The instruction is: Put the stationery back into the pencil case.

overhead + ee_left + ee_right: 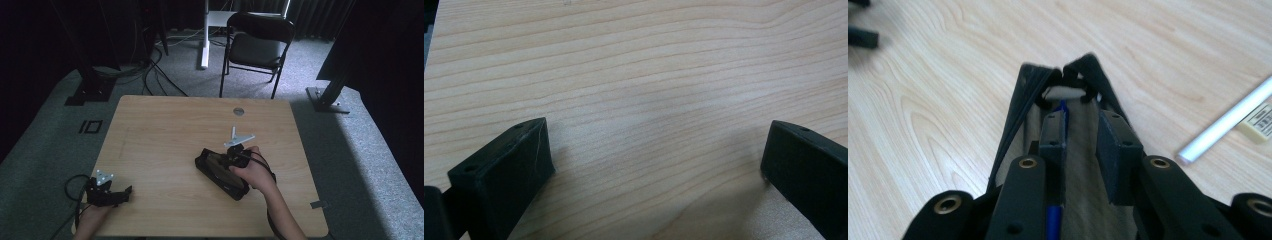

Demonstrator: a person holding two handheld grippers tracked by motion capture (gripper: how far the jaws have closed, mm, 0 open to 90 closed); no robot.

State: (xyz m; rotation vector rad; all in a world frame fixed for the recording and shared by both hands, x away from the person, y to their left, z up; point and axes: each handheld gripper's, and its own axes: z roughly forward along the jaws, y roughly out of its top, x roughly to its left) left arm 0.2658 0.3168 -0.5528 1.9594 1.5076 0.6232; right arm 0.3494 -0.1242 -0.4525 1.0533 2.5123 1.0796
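Black left gripper (107, 192), grey 3-cornered plates, trailing black cables, brass screws

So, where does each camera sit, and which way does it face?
High view: above the person's side, facing forward and down on the table; forearms, both grippers show.
Left gripper view: on the left gripper, facing the table between its jaws.
Right gripper view: on the right gripper, facing into the pouch.
Shared: high and right gripper views show the pouch.
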